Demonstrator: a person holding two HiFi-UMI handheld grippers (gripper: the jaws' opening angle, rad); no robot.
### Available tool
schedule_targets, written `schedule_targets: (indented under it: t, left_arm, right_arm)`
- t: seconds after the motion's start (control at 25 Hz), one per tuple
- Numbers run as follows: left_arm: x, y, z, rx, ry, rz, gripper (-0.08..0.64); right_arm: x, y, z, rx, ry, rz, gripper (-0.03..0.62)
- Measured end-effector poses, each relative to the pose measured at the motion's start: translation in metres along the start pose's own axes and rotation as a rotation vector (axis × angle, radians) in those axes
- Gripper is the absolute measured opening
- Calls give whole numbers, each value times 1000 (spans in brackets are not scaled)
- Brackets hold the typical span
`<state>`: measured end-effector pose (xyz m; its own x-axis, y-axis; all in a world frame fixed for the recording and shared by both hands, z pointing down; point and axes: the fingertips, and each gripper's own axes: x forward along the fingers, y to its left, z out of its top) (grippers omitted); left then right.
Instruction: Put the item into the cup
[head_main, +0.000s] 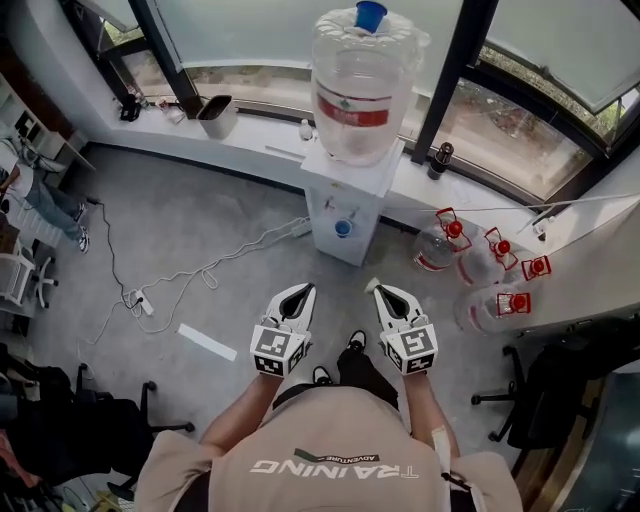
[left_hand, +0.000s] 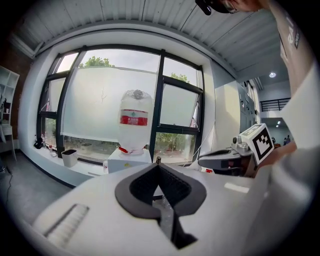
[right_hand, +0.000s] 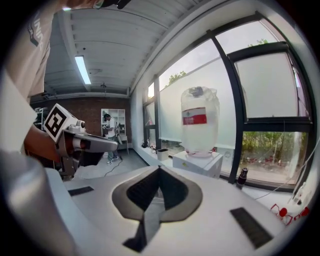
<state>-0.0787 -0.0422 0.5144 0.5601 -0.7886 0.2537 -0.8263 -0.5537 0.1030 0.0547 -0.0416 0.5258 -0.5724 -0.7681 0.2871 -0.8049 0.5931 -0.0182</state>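
My left gripper (head_main: 304, 289) and right gripper (head_main: 379, 289) are held side by side at waist height, both pointing at a white water dispenser (head_main: 344, 206) with a large clear bottle (head_main: 361, 84) on top. Each gripper's jaws meet at the tip, with nothing between them. In the left gripper view the left gripper (left_hand: 158, 165) is shut, and the bottle (left_hand: 134, 119) stands ahead by the window. The right gripper (right_hand: 159, 168) is likewise shut in its own view, facing the bottle (right_hand: 199, 120). No cup and no loose item shows in any view.
Several empty water jugs (head_main: 481, 268) with red caps lie on the floor right of the dispenser. A power strip (head_main: 142, 300) with cables lies to the left. On the windowsill stand a white bin (head_main: 218, 115) and a dark bottle (head_main: 440, 158). Office chairs (head_main: 545, 395) flank me.
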Motion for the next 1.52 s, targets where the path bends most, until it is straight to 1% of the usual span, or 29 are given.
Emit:
schedule_targets:
  t: [0.28, 0.56, 0.8, 0.92, 1.08, 1.24, 1.32, 1.44, 1.52]
  left_arm:
    - [60, 24, 33, 30, -23, 40, 8]
    - [106, 43, 52, 17, -24, 103, 8]
    - [121, 54, 51, -7, -15, 144, 8]
    - [128, 61, 49, -23, 1, 153, 8]
    - [135, 74, 51, -33, 3, 139, 8]
    - [147, 90, 57, -15, -10, 99, 8]
    - [152, 96, 60, 8, -11, 72, 8]
    - [162, 102, 67, 72, -11, 20, 8]
    - [168, 107, 69, 82, -13, -15, 8]
  right_arm:
    - [52, -48, 14, -15, -9, 69, 11]
    - [95, -93, 26, -32, -3, 139, 11]
    - [116, -103, 30, -37, -1, 199, 11]
    - [126, -105, 32, -45, 9, 214, 11]
    - [139, -102, 34, -39, 23, 213, 11]
    - [156, -100, 40, -39, 23, 183, 11]
    - [164, -100, 44, -35, 20, 166, 11]
    - [174, -103, 50, -41, 29, 135, 11]
    - [181, -104, 53, -50, 37, 114, 11]
